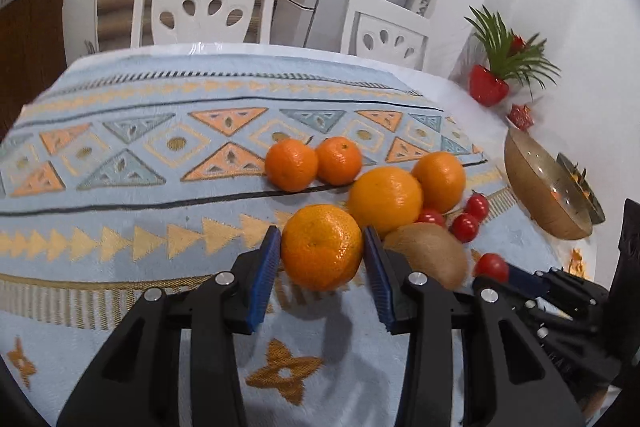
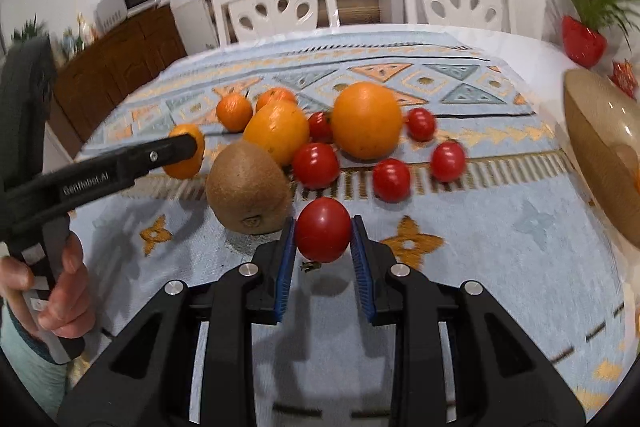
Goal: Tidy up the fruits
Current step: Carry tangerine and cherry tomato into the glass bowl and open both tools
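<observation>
Here the left gripper [image 1: 322, 247] is clenched on a dimpled orange mandarin [image 1: 322, 247], blue pads pressed to both its sides; a shadow on the patterned pale-blue tablecloth [image 1: 160, 187] lies under it, and the fruit appears clear of the cloth. The right gripper [image 2: 323, 230] grasps a small glossy red tomato [image 2: 323, 230] the same way, also seemingly lifted. In the right wrist view, a fuzzy brown kiwi [image 2: 248, 187] sits just left of that tomato; beyond it lie two large oranges [image 2: 366, 121], smaller mandarins and five more tomatoes, some edges motion-blurred. The left gripper's arm hides part of the held mandarin there. A translucent amber bowl [image 2: 600, 147] stands at the far right, cut off by the frame; its contents are hard to make out. A hand [image 2: 60, 291] grips the left tool's handle.
</observation>
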Tool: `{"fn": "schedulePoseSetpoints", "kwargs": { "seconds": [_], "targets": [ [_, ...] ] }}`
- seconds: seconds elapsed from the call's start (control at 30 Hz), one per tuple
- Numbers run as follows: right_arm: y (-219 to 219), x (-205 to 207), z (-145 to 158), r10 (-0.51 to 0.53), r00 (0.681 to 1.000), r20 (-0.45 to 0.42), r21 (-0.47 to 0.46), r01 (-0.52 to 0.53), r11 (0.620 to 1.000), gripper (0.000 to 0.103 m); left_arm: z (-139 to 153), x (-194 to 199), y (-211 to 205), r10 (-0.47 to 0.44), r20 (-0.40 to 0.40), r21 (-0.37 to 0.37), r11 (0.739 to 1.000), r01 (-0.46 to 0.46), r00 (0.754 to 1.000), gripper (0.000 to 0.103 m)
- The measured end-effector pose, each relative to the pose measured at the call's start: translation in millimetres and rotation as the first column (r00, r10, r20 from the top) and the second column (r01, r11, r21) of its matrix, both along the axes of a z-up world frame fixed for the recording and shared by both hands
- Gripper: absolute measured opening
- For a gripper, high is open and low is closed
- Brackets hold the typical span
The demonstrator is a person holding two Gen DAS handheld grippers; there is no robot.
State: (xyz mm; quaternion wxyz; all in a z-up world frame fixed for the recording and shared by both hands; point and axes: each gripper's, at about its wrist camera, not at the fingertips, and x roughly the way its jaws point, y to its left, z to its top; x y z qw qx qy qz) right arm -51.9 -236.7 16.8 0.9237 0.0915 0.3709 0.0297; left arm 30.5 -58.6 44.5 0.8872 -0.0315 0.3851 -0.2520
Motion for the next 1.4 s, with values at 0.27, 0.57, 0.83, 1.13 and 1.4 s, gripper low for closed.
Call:
{"fn": "schedulePoseSetpoints", "kwargs": {
  "seconds": [0.27, 0.57, 0.83, 1.13, 1.4],
  "targets": [
    [-100, -56, 68, -0.184, 0.978, 0.095, 0.121, 0.173, 0.978, 0.028, 86, -36, -65, -0.104, 0.171, 0.009, 0.995, 0.104, 0.98, 0.041],
    [-223, -121, 122, -0.456, 0.874, 0.164, 0.159, 0.433, 0.887, 0.028, 144, -70, -214, -0.334, 0.201, -0.035, 0.937, 0.348, 0.921, 0.041],
    [-278, -118, 78, -0.526, 0.849, 0.047, 0.202, 0.507, 0.838, 0.028, 106, -69, -307, -0.445, 0.076, -0.035, 0.893, 0.448, 0.892, 0.041],
    [-300, -108, 44, -0.557, 0.83, -0.029, 0.214, 0.55, 0.808, 0.028, 74, -57, -342, -0.488, -0.013, -0.047, 0.872, 0.487, 0.873, 0.041],
    [-303, -100, 38, -0.578, 0.814, -0.051, 0.181, 0.577, 0.796, 0.03, 56, -48, -356, -0.492, -0.072, -0.041, 0.871, 0.49, 0.868, 0.042]
  ]
}}
